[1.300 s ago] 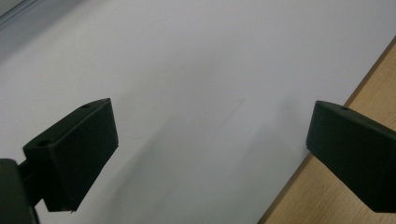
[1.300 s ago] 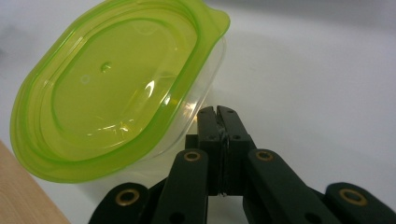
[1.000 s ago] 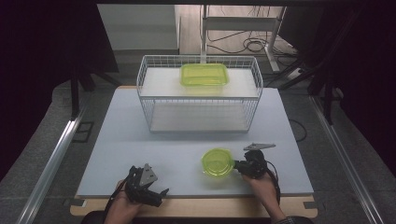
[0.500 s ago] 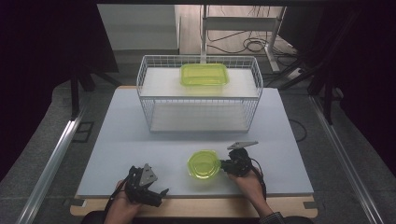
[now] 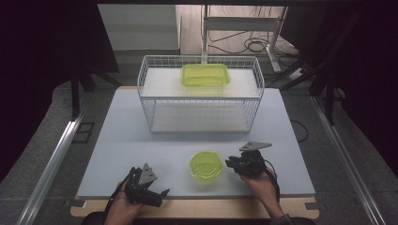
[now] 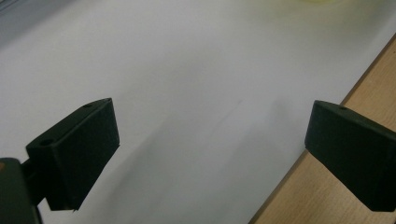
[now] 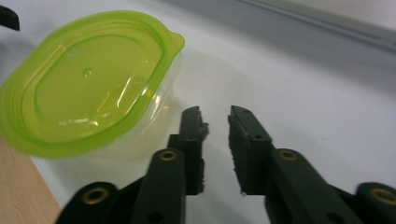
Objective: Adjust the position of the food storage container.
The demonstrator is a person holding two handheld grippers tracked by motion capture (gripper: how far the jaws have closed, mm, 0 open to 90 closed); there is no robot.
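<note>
The round container [image 5: 206, 165] with its green lid sits on the surface [image 5: 141, 140] near the front edge, a little right of the middle. The right gripper [image 5: 233, 163] is just beside it on the right; its jaws have just been opening, with a narrow gap and nothing between them. The left gripper [image 5: 157, 197] rests at the front edge toward the left corner, jaws wide apart and empty.

Black fingers [image 7: 250, 140], brass-ringed screw holes
</note>
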